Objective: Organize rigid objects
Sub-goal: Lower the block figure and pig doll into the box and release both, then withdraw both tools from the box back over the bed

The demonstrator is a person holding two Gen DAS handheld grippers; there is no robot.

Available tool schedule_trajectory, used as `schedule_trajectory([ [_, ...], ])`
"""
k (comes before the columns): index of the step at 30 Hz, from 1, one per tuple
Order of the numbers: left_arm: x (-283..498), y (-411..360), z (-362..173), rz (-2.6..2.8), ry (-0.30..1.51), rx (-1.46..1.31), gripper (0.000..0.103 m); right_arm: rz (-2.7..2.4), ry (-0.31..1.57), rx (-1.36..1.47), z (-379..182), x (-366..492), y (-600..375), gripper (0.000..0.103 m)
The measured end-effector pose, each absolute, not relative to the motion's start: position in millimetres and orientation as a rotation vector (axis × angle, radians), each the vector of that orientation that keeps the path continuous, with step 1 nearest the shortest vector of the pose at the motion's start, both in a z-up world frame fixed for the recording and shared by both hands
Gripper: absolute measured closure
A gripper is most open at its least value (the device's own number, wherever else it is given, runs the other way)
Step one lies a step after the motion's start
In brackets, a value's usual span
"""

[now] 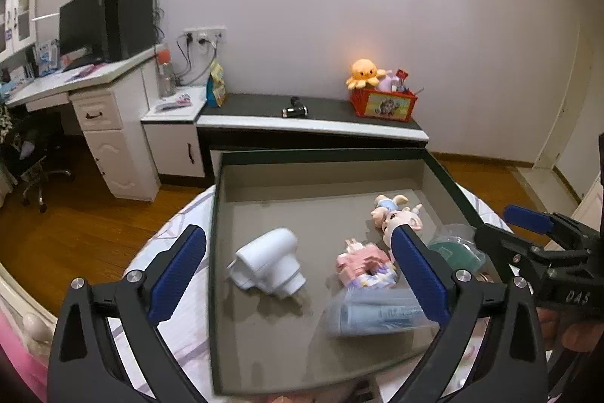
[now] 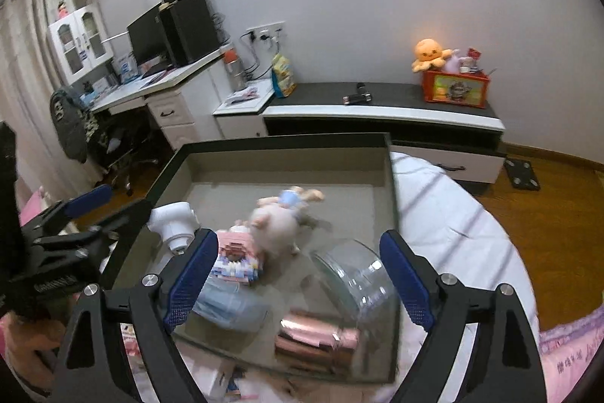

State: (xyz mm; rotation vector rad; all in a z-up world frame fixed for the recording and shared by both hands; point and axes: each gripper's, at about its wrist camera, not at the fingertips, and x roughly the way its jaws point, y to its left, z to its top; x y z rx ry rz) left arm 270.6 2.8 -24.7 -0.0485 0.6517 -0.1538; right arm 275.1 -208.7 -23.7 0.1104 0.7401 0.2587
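Observation:
A dark-rimmed tray (image 1: 321,155) with a grey floor lies on the bed. In it are a white plastic device (image 1: 268,265), a pink block toy (image 1: 364,265), small rabbit dolls (image 1: 392,212), a bagged blue tube (image 1: 373,314) and a bagged green item (image 1: 455,248). My left gripper (image 1: 298,233) hangs open above the tray and grips nothing. The right wrist view shows the same tray (image 2: 283,140) with a clear glass jar (image 2: 355,274) and a rose-gold cylinder (image 2: 317,335) at its near right. My right gripper (image 2: 298,238) is open above them, also gripping nothing.
Behind the tray stands a low cabinet (image 1: 313,108) with a black top. On it are a red basket (image 1: 383,104), an orange octopus plush (image 1: 364,72) and a small dark gadget (image 1: 295,110). A white desk (image 1: 75,82) with a monitor stands at the left, over wooden floor (image 1: 75,225).

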Motion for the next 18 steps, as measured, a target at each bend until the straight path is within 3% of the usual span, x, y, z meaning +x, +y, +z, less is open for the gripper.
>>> schedule_trajectory([
  [2,255.6,6.3,-20.7,-0.151,0.633,-0.052,0.002,0.246,0.725,0.12,-20.2,260.2,-212.1,0.011],
  [3,245.9,8.1,-18.7,-0.15,0.622,-0.051,0.001,0.243,0.718,0.124,-18.1,254.2,-211.9,0.0],
  [18,117.2,23.0,-0.5,-0.12,0.529,-0.053,0.0,0.253,0.604,0.145,3.9,140.9,-207.6,0.0],
])
